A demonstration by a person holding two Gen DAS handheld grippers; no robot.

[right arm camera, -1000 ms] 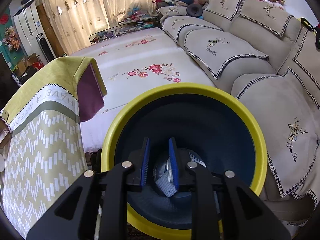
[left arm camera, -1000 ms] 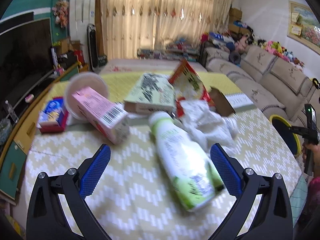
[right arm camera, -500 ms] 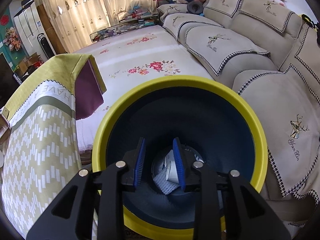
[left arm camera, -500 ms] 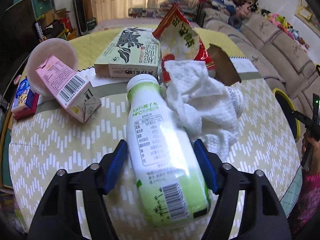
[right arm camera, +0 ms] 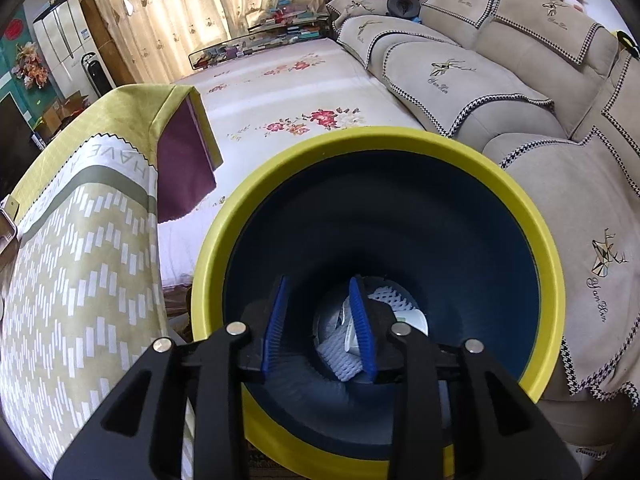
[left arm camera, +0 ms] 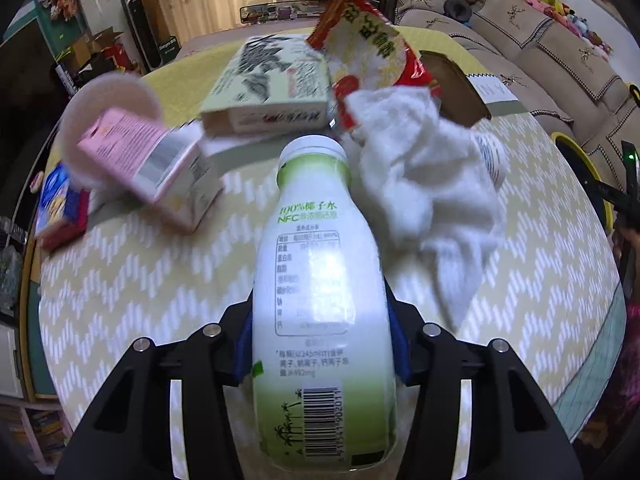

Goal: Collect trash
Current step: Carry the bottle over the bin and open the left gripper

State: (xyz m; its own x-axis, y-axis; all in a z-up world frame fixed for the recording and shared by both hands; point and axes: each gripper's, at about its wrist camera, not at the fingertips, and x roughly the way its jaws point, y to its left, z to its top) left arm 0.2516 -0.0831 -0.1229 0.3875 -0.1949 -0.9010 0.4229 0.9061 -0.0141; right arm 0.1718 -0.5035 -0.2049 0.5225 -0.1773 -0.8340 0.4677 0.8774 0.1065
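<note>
A white and green drink bottle (left arm camera: 316,280) lies on the table's patterned cloth (left arm camera: 140,300), cap pointing away from me. My left gripper (left arm camera: 320,340) straddles its lower body. Its jaws are closing, and both blue pads (left arm camera: 244,348) press the bottle's sides. In the right wrist view, my right gripper (right arm camera: 319,292) hangs over a dark blue bin with a yellow rim (right arm camera: 360,136). Its jaws are opening with nothing between them. White mesh wrapping (right arm camera: 336,356) and other pale scraps lie on the bin's floor.
Beyond the bottle lie a crumpled white tissue (left arm camera: 424,168), a red snack bag (left arm camera: 368,48), a green box (left arm camera: 272,80), a pink carton (left arm camera: 152,168), a pale cup (left arm camera: 108,96) and a blue packet (left arm camera: 60,200). The bin stands between the table's edge (right arm camera: 80,260) and a beige sofa (right arm camera: 500,80).
My left gripper dropped down around the bottle and its jaws narrowed onto it. The right gripper's jaws widened above the bin, and the white scrap now lies below them.
</note>
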